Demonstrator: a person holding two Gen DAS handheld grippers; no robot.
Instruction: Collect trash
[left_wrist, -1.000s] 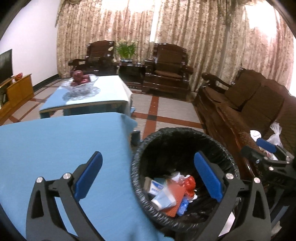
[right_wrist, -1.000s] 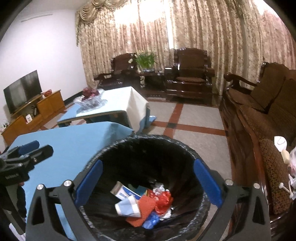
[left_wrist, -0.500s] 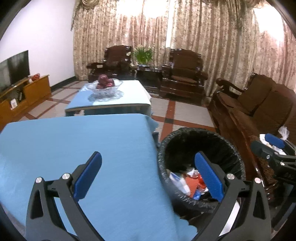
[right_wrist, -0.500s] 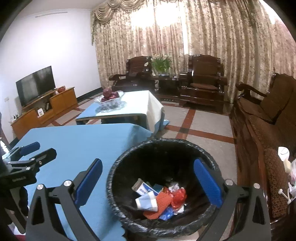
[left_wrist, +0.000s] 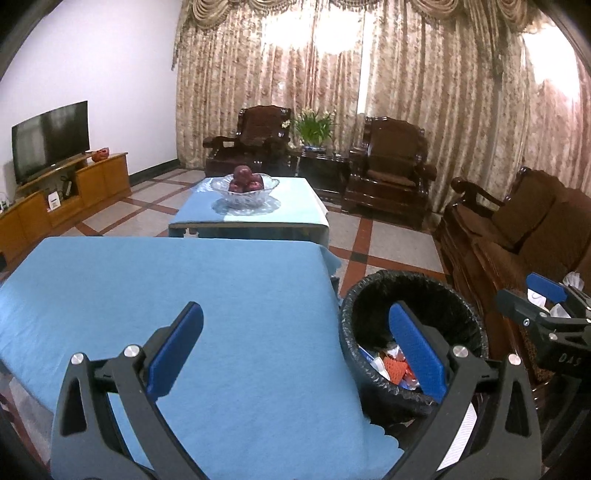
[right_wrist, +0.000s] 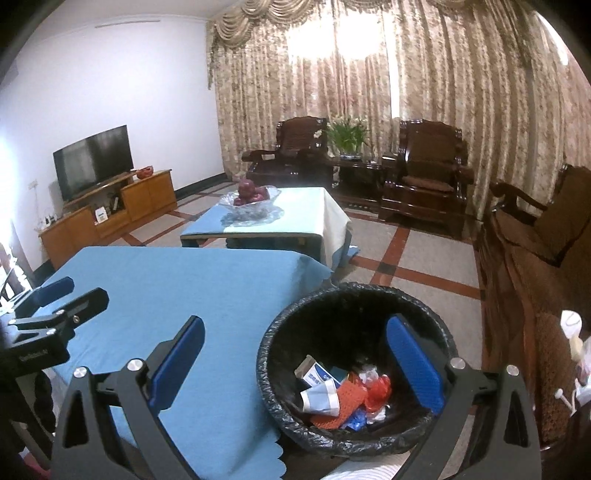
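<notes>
A round bin lined with a black bag (left_wrist: 373, 295) (right_wrist: 280, 332) stands on the floor at the right edge of the blue-clothed table (left_wrist: 184, 288) (right_wrist: 177, 288). Inside lies trash (right_wrist: 340, 391) (left_wrist: 391, 362): a small box, a paper cup, red and blue wrappers. My left gripper (left_wrist: 295, 350) is open and empty above the table's near right part. My right gripper (right_wrist: 295, 362) is open and empty above the bin's left rim. Each gripper shows at the edge of the other's view (left_wrist: 543, 302) (right_wrist: 55, 299).
A second table (left_wrist: 251, 210) with a glass bowl of red fruit (left_wrist: 244, 184) stands beyond. A dark wooden sofa (left_wrist: 517, 236) runs along the right, close to the bin. Armchairs, a plant, a TV (left_wrist: 50, 140) on a wooden cabinet stand further off.
Both grippers have drawn back and up from the bin and shifted left over the table. The bin now looks smaller and further right. Both stay open and empty.
</notes>
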